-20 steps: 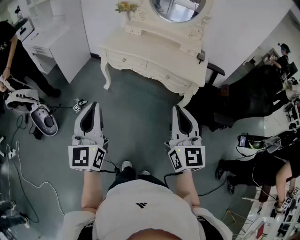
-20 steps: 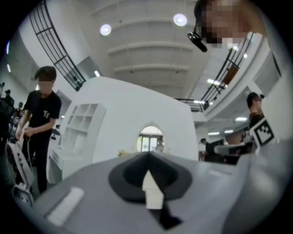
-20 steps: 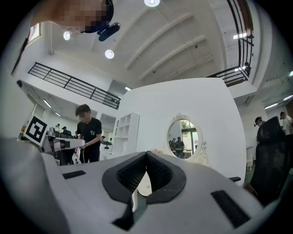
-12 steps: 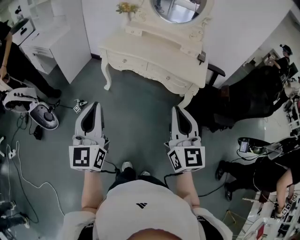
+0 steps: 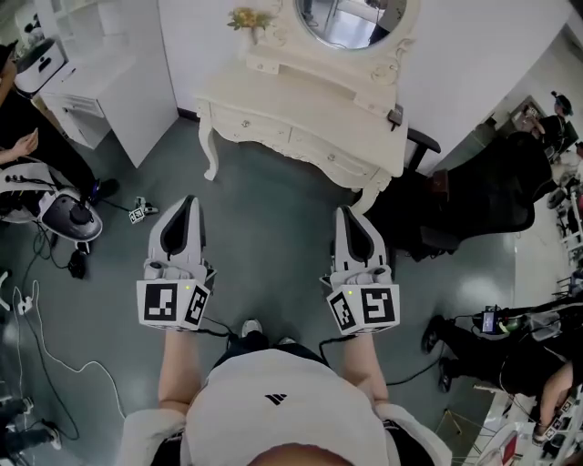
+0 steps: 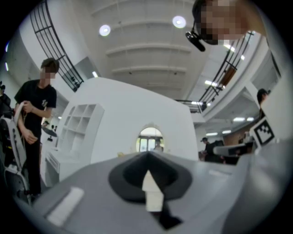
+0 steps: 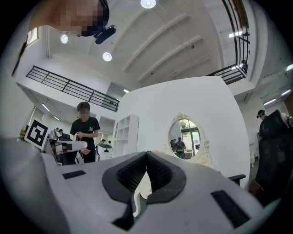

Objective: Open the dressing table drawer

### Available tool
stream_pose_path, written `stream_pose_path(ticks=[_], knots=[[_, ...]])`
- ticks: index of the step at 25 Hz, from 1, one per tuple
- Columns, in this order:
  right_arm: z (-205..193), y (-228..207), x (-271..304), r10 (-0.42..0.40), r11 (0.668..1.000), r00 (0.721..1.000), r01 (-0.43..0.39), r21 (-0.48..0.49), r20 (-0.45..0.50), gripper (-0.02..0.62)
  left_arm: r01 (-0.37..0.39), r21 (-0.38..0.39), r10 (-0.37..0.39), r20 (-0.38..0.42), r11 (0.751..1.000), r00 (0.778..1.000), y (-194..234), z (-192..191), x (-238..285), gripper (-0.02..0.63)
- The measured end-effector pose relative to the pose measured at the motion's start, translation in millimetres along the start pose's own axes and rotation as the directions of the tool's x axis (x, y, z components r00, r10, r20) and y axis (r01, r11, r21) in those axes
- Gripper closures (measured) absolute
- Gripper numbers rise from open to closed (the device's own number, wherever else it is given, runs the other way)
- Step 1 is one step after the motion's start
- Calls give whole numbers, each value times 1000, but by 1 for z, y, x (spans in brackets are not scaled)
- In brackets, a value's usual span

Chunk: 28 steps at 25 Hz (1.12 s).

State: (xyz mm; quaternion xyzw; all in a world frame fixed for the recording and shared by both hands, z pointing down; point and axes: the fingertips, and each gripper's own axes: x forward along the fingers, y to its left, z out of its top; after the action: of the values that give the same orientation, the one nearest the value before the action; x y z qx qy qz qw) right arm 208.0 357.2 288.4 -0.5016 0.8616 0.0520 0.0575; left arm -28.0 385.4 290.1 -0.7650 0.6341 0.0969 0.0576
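The cream dressing table (image 5: pixel 273 96) stands against the far wall, under an oval mirror (image 5: pixel 355 18). Its two front drawers, the left drawer (image 5: pixel 244 123) and the right drawer (image 5: pixel 332 157), are both closed. My left gripper (image 5: pixel 187 202) and right gripper (image 5: pixel 349 214) hover side by side over the grey floor, well short of the table, both shut and empty. In the left gripper view the jaws of the left gripper (image 6: pixel 147 154) meet in front of the distant mirror (image 6: pixel 149 139). In the right gripper view the tips of the right gripper (image 7: pixel 146 153) touch, with the mirror (image 7: pixel 185 137) to their right.
A black office chair (image 5: pixel 474 196) stands right of the table and a white shelf unit (image 5: pixel 100 82) to its left. A white device (image 5: pixel 68 214), a small marker block (image 5: pixel 138 211) and cables (image 5: pixel 36 337) lie on the floor at left. People stand at both sides.
Both grippers have kept their places. The head view has shifted slightly, so the table sits a little lower in frame. The person and white device at left have moved toward the edge.
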Motion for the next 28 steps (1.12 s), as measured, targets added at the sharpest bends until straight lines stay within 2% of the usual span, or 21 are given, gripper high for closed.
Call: stream_pose_path(ticks=[11, 19, 28], knots=[[-7, 15, 35, -24, 1000, 1000, 24, -2, 17, 594, 51, 8, -51, -7, 999, 999, 28, -9, 22, 597], [-19, 11, 80, -6, 1000, 1000, 6, -7, 7, 594, 19, -6, -19, 9, 1000, 1000, 59, -20, 51, 597], [-31, -18, 170, 43, 999, 999, -43, 5, 27, 594, -16, 17, 16, 8, 1000, 1000, 88, -34, 126, 598]])
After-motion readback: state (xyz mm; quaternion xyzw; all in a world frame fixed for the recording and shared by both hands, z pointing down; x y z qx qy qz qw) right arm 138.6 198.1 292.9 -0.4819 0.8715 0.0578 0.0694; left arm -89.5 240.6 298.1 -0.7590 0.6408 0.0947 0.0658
